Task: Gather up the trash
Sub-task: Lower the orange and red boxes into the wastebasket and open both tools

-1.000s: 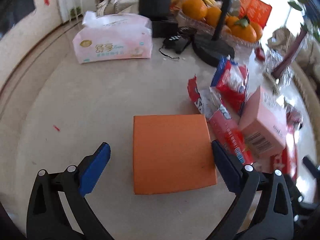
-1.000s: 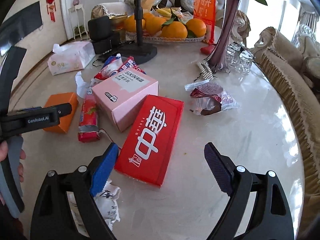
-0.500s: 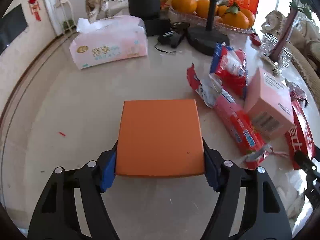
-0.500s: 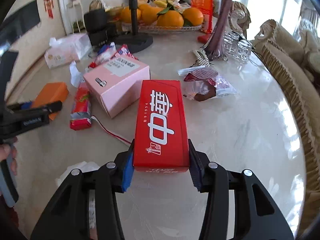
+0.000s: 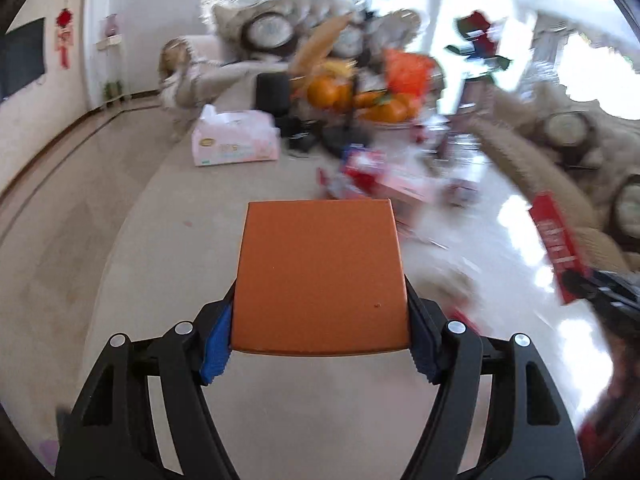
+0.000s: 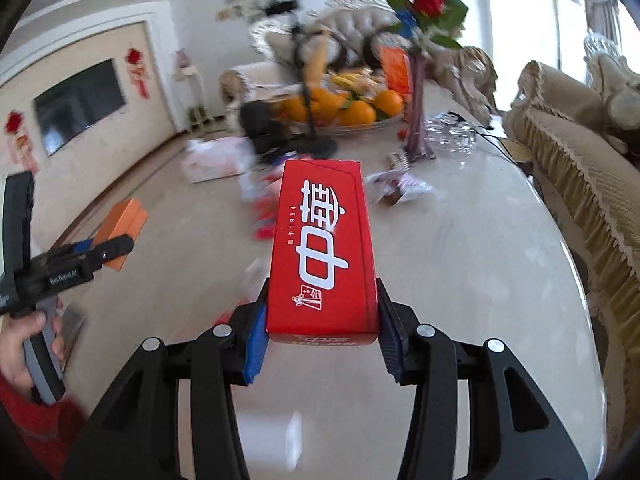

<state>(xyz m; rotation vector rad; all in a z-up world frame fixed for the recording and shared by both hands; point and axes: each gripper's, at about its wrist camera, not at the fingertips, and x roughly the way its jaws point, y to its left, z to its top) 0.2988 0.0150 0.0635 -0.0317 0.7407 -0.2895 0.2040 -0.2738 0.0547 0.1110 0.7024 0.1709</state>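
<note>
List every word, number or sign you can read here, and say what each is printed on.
"中華": large white characters on the red box held in the right claw.
"1954": small white print on the same box, inside a line of characters too small to read.
"GenRobot.AI": on the left claw, blurred, partly guessed.
Tissue pack: print too blurred to read.
Orange box: no text.

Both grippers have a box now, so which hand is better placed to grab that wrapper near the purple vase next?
Right, probably: the wrapper lies just beyond its red box, on its side.
</note>
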